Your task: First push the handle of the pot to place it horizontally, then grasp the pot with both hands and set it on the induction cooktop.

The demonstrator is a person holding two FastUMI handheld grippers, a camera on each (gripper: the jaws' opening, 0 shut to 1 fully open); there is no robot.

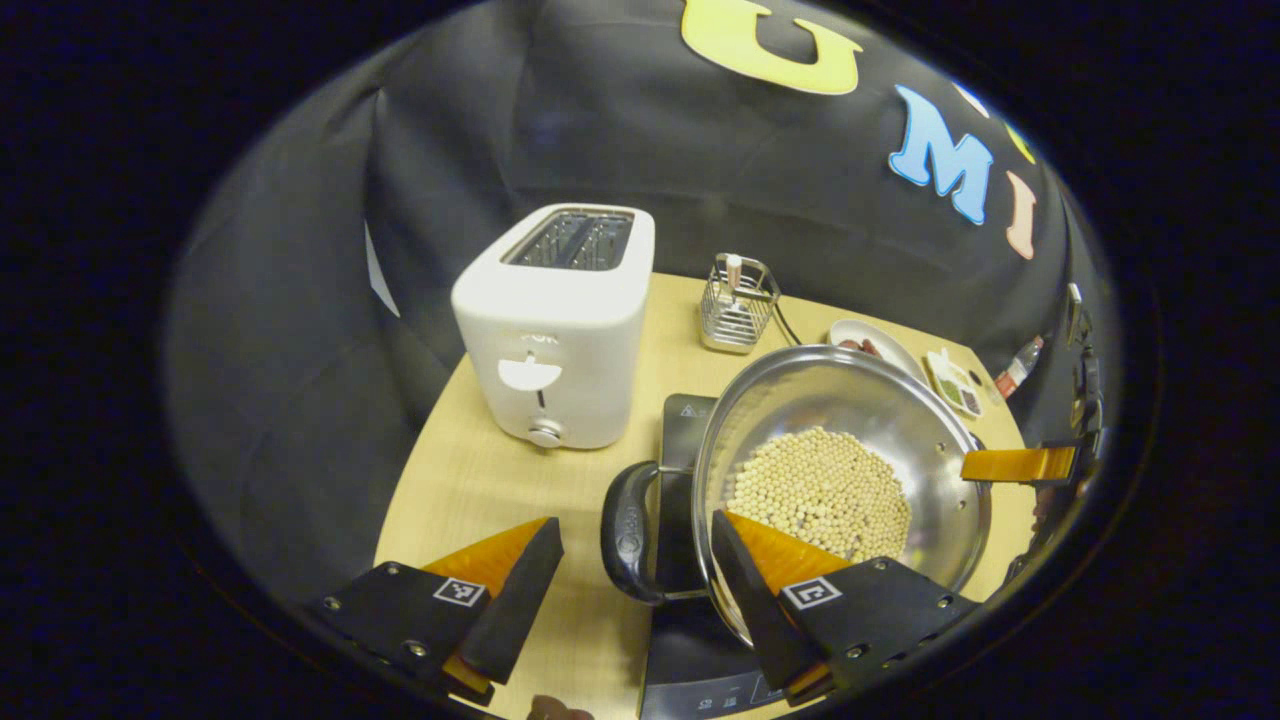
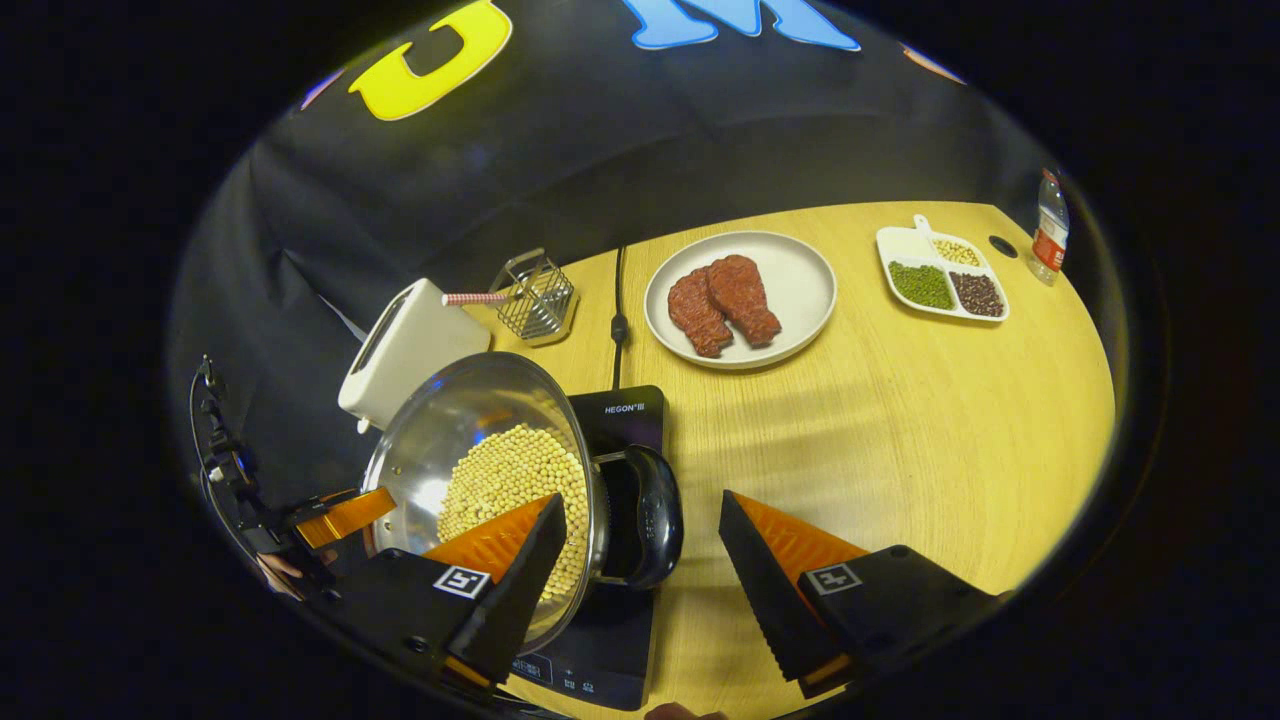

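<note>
In the left gripper view, the pot (image 1: 840, 470) of beans sits over the induction cooktop (image 1: 690, 660), the left gripper (image 1: 637, 585) with fingers apart around one handle (image 1: 628, 532).

In the right gripper view, the right gripper (image 2: 640, 565) likewise straddles its handle (image 2: 655, 515) unclamped; placement looks nearly done.

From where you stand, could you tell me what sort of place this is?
It looks like a mock kitchen counter in a recording booth: a wooden table holds a toaster, an induction cooktop under a pot of beans, and a plate of meat.
</note>
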